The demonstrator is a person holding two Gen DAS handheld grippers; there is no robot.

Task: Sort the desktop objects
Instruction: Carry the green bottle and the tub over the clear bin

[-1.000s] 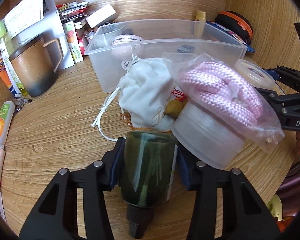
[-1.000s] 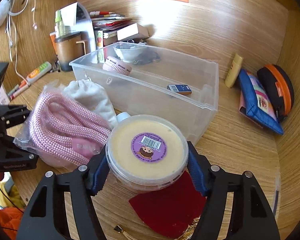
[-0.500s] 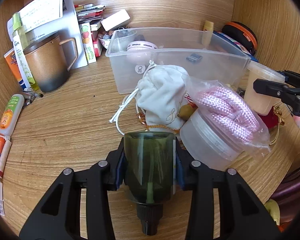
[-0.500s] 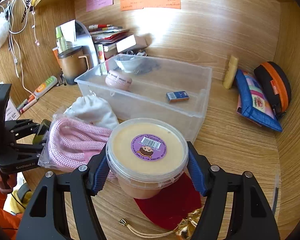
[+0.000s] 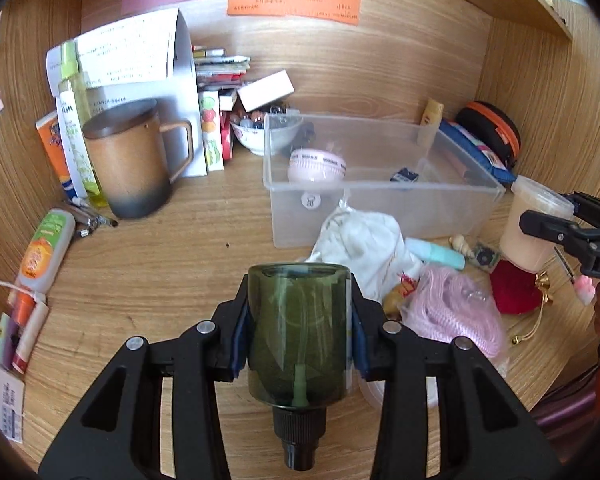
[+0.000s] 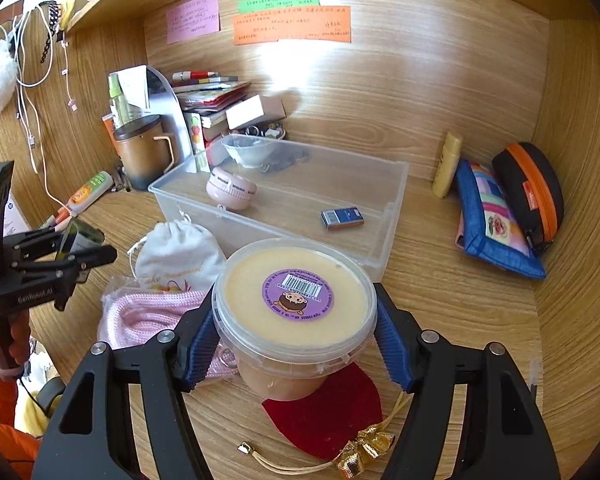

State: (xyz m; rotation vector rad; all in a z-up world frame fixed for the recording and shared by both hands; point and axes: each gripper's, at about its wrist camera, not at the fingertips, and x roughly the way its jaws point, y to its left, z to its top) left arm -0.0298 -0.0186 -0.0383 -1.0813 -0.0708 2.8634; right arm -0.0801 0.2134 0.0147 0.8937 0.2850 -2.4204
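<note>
The dark green bottle [image 5: 298, 332] sits pinched between the blue pads of the left gripper [image 5: 298, 334], its black cap pointing back toward the camera, lifted above the wooden desk [image 5: 160, 264] in front of the clear plastic bin [image 5: 380, 196]. The cream-filled tub [image 6: 294, 312], lid up with a purple barcode sticker, is clamped at its rim by the right gripper [image 6: 294, 336], also in front of the bin and raised over a red velvet pouch [image 6: 324, 412].

Inside the bin lie a round pink case [image 6: 231, 192] and a small blue box [image 6: 342, 217]. Against the bin's front wall rests a white drawstring bag [image 6: 180, 254], and just in front of that a bagged pink rope [image 5: 456, 316]. A pale blue tube [image 5: 436, 254] lies beside the bag; what the small items next to it are cannot be made out. Left of the bin stands a brown mug [image 5: 130, 162]; to its right lean a blue pouch [image 6: 492, 220] and a black case with an orange zip [image 6: 530, 190].
</note>
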